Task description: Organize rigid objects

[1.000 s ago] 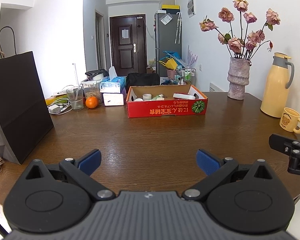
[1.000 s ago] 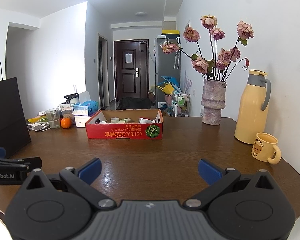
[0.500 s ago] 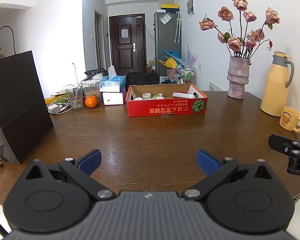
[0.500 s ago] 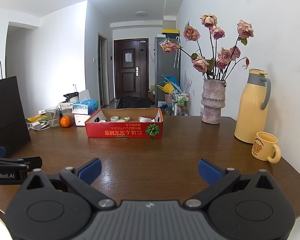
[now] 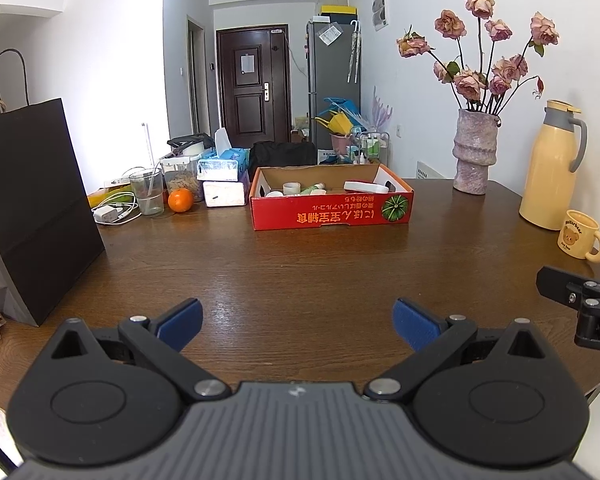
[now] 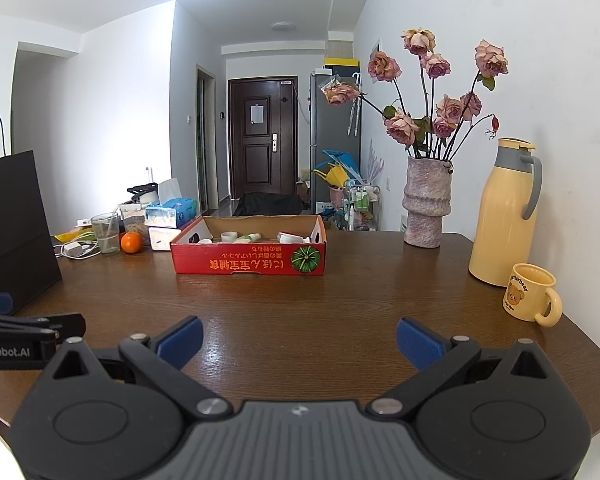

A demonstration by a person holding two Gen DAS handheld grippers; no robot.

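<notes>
A red cardboard box (image 5: 332,212) stands at the far middle of the brown table; it also shows in the right wrist view (image 6: 249,260). Inside it lie a tape roll (image 5: 291,188), a green tube (image 5: 313,190) and a white flat case (image 5: 366,187). My left gripper (image 5: 298,322) is open and empty, low over the near table, well short of the box. My right gripper (image 6: 299,340) is open and empty too, beside it on the right.
A black paper bag (image 5: 28,208) stands at the left. A glass (image 5: 147,196), an orange (image 5: 180,200), tissue boxes (image 5: 224,168) and a charger sit at the far left. A vase with roses (image 5: 473,152), a yellow thermos (image 5: 550,164) and a yellow mug (image 5: 580,234) stand at the right.
Both grippers have drifted very slightly back; the box looks a touch smaller. Both stay open and empty.
</notes>
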